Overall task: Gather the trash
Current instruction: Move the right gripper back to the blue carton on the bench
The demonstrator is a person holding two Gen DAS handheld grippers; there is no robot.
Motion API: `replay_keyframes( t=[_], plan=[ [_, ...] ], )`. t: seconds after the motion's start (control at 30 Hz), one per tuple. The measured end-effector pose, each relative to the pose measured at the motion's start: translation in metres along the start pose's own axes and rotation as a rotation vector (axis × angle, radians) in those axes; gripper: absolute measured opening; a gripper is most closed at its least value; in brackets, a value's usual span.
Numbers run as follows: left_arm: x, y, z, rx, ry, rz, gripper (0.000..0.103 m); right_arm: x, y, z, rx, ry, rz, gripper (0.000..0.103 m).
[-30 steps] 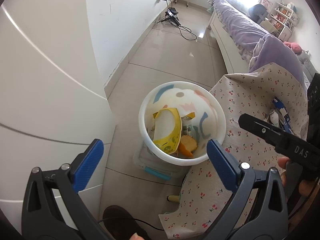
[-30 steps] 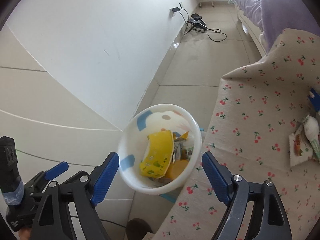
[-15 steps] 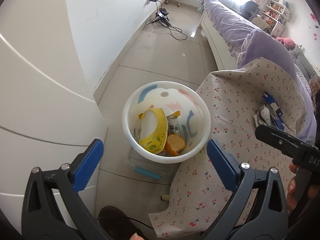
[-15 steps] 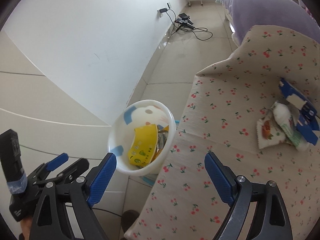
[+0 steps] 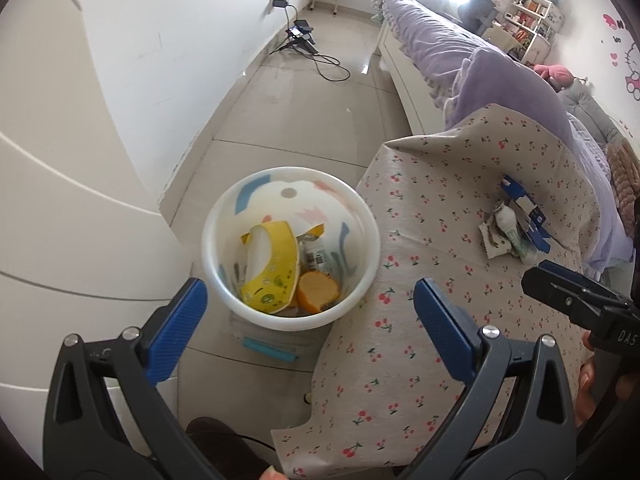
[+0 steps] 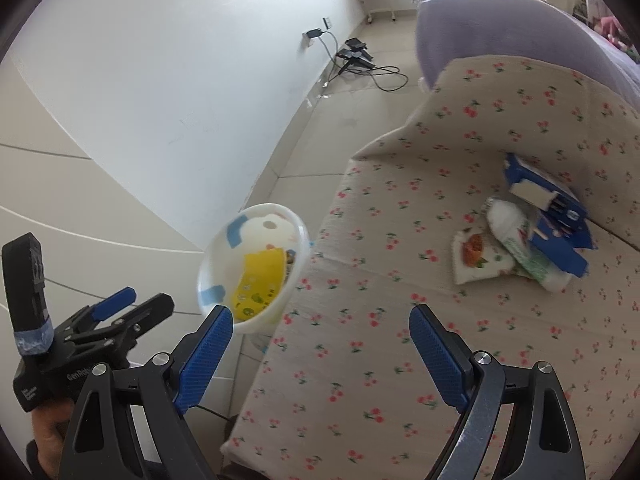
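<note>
We're holding both grippers spread and empty: left gripper (image 5: pixel 310 312) over the bin (image 5: pixel 291 316), right gripper (image 6: pixel 320 352) over the cherry-print cloth (image 6: pixel 400 260), its jaws just widened.

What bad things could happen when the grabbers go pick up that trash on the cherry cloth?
1. The small white bottle, the snack wrapper and the blue box lie in one overlapping pile, so the open right gripper might pinch two at once or knock one away.
2. The white bin stands on the floor beside the cloth's edge; a piece let go too early may land on the tiles.
3. The cherry cloth is loose and could get pinched too.
</note>
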State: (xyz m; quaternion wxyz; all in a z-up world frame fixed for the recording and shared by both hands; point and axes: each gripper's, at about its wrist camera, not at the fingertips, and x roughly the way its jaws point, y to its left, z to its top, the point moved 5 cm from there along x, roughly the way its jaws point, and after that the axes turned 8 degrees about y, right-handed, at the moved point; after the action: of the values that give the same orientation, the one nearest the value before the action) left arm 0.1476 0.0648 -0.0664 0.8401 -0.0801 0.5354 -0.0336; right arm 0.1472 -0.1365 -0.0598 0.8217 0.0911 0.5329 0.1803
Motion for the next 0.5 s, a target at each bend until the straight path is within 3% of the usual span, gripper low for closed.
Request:
replay_keyframes(
  t=[0.5],
  plan=[
    [0.011,-0.049,0.007,0.041,-0.026,-0.033,0.102,-0.021,-0.088,-0.023,0.085,-0.019,-0.087,0.092]
  ],
)
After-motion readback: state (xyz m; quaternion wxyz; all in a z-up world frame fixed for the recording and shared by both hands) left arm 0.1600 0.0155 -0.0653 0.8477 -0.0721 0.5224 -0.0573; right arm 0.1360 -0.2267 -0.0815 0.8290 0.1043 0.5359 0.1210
